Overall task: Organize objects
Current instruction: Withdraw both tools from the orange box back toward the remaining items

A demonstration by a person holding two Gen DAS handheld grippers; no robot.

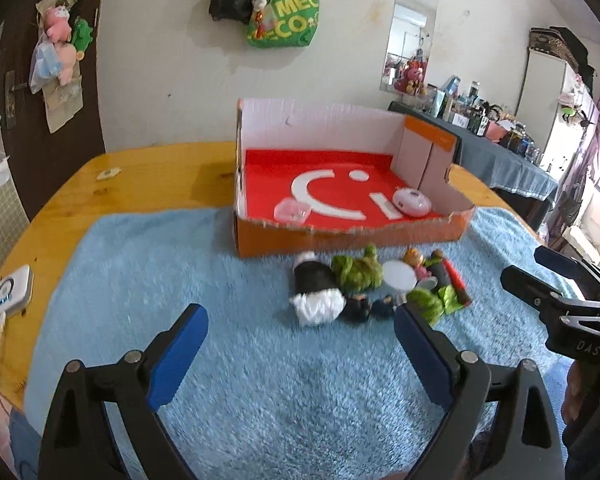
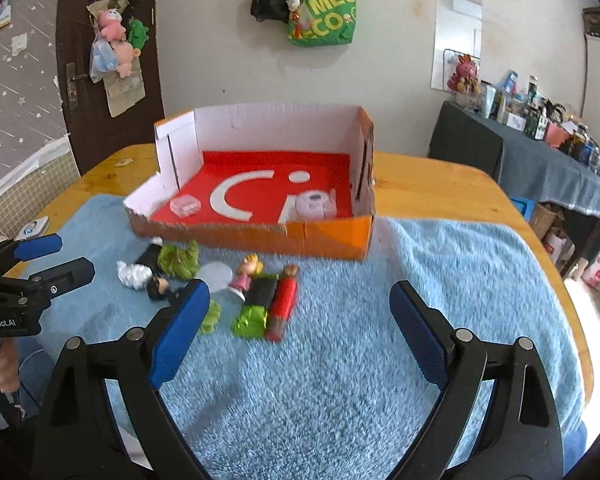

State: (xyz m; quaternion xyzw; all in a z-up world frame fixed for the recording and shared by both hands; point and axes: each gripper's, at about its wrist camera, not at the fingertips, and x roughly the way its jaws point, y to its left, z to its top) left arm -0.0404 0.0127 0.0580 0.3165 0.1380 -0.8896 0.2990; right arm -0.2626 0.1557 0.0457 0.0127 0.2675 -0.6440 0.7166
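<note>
Nearest in each wrist view is that view's own gripper. The left gripper has its jaws spread wide with nothing between them, only blue towel below. The right gripper likewise has its jaws wide apart and empty.

The box, an orange carton with a red floor and a torn front wall, serves as the landmark. In front of the box, on the towel, lies the toy pile: a black-and-white plush, green plush pieces, a small doll with yellow hair, a round pale lid and a red-and-black tube, all touching or overlapping. In the left view the pile sits just beyond the right-hand blue finger; in the right view it sits beyond the left-hand finger, and the red tube shows full length there.

Inside the box, close behind its front wall, rest a clear pink case towards the left and a round pink-white case towards the right.

Only the left view shows a white device with a cable on the bare wooden bench, far left of the box. Each view catches the other gripper at its edge. Behind the box, a green bag hangs on the wall.
</note>
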